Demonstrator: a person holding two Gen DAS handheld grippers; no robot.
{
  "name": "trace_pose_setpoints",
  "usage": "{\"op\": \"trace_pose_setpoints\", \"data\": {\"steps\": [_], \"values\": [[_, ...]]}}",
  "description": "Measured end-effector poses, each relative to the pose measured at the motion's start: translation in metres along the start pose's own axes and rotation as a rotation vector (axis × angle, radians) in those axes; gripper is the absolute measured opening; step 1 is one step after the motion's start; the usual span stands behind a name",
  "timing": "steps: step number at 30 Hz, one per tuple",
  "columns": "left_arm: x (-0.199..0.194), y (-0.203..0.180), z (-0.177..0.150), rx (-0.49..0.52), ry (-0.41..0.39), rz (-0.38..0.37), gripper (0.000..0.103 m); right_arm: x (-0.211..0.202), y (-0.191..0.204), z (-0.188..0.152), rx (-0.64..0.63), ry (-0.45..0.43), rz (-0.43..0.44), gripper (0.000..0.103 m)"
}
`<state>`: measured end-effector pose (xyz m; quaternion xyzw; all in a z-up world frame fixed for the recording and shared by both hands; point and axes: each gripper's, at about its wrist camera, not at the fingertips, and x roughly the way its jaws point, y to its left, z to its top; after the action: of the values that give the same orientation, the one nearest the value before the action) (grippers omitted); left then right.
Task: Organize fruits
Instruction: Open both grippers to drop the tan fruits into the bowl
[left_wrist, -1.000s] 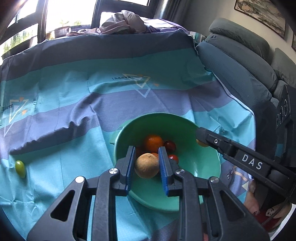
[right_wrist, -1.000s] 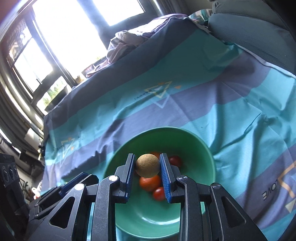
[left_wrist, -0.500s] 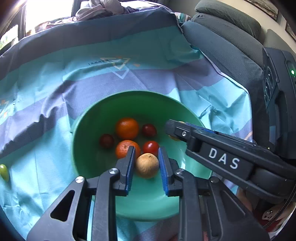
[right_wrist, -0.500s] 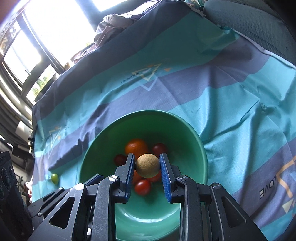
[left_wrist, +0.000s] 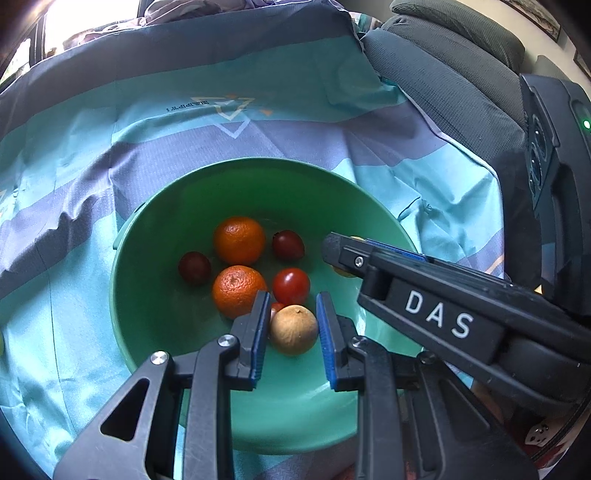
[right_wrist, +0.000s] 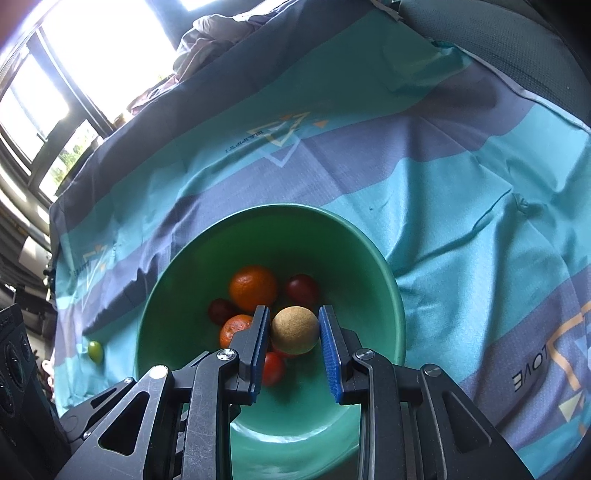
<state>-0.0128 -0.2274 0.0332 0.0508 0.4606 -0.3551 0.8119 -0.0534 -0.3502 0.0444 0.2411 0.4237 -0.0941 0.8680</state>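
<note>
A green bowl (left_wrist: 147, 295) (right_wrist: 369, 258) sits on a striped teal and purple cloth. It holds two oranges (left_wrist: 239, 240) (right_wrist: 253, 288), dark red and bright red small fruits (left_wrist: 291, 286) (right_wrist: 302, 290). My left gripper (left_wrist: 291, 328) has a tan round fruit (left_wrist: 293, 329) between its blue pads, with small gaps on both sides, low inside the bowl. My right gripper (right_wrist: 293, 330) likewise has a tan round fruit (right_wrist: 294, 329) between its pads with small gaps, over the bowl. The right gripper's finger also shows in the left wrist view (left_wrist: 436, 314).
A small green fruit (right_wrist: 95, 350) lies on the cloth (right_wrist: 461, 192) left of the bowl. A grey sofa (left_wrist: 461, 81) borders the cloth on the right. Bundled clothes (right_wrist: 221, 33) lie by the window at the far edge.
Both grippers have moved lower and nearer over the bowl. Both sets of jaws have parted a little, so gaps now show beside each tan fruit.
</note>
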Motion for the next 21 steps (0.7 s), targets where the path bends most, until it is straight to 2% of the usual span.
{"op": "trace_pose_setpoints", "data": {"steps": [11,17,21], "values": [[-0.005,-0.001,0.001,0.006,-0.004,-0.019,0.025,-0.002,-0.002,0.0,0.014,-0.003,-0.033,0.03],[-0.031,0.007,0.0,0.005,-0.055,-0.022,0.04,-0.006,0.002,0.001,0.003,-0.034,-0.066,0.03],[-0.057,0.026,0.0,-0.029,-0.091,0.013,0.044,-0.012,0.008,0.001,-0.014,-0.063,-0.06,0.04]]}}
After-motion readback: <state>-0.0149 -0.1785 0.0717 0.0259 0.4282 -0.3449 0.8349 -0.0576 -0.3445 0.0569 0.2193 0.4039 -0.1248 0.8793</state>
